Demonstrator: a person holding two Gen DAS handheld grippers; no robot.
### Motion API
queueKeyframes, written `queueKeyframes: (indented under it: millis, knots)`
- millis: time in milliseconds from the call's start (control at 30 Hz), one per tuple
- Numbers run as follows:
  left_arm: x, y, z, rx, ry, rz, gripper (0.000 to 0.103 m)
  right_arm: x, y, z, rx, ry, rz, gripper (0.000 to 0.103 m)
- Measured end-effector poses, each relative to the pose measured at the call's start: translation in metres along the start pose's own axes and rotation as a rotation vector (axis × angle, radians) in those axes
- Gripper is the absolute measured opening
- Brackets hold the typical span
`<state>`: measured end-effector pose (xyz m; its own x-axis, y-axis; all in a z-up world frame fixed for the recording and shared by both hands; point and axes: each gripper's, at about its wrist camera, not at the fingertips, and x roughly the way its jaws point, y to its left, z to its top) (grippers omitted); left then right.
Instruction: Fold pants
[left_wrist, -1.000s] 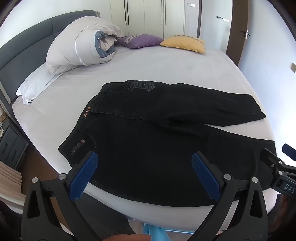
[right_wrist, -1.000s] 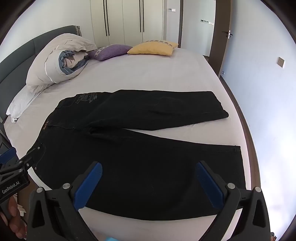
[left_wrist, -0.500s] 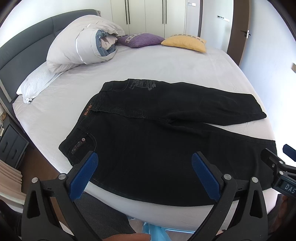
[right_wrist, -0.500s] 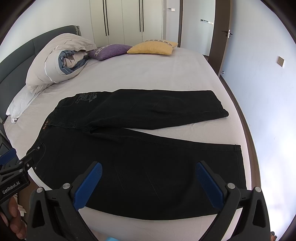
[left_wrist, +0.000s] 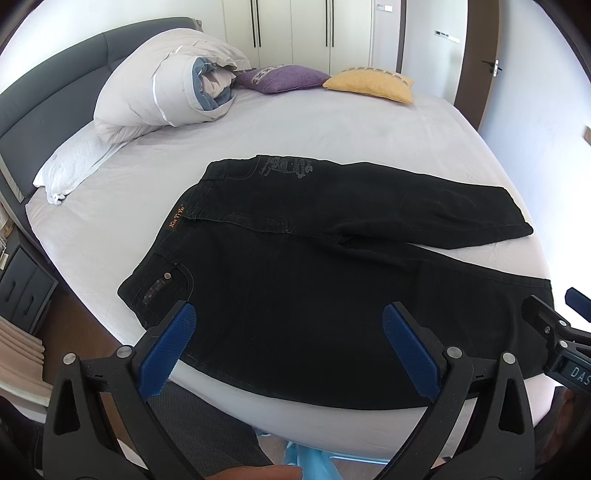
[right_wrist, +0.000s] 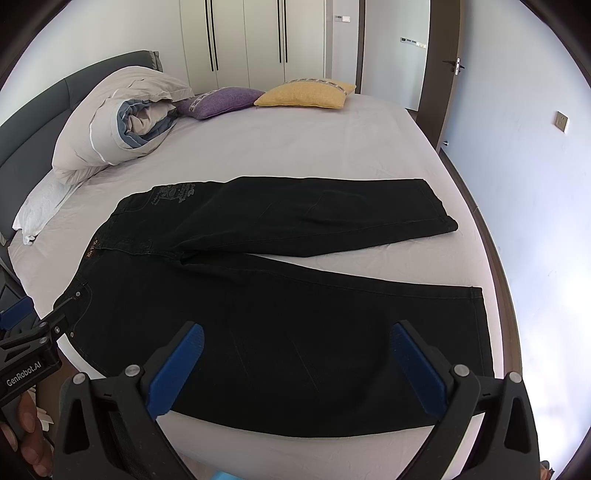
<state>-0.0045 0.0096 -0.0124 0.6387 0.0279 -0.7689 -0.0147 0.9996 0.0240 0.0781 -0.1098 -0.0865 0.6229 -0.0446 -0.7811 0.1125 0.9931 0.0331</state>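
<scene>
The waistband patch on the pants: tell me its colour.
Orange-brown with lighter lettering, on the black pants; the patch shows best in the left wrist view.

Black left gripper, blue-padded jaws, silver screws, "GenRobot.AI" marking.

We look from both wrists, low at the near bed edge, toward the wardrobe; both share the pants, left view nearer the waistband.

"GenRobot.AI" stands in white on the left hand-held gripper, seen at the right wrist view's left edge. The right hand-held gripper shows "DAS", cut off. The pants carry an orange waistband label and grey print, both unreadable.
</scene>
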Motion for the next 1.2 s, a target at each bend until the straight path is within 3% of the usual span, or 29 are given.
queueKeyframes:
  millis: [1200]
  knots:
    - [-0.0014,-0.0009,-0.0016,-0.004,0.0,-0.016,0.103,0.0015,-0.0013,-0.0002,0.001,0.001,0.005,0.103]
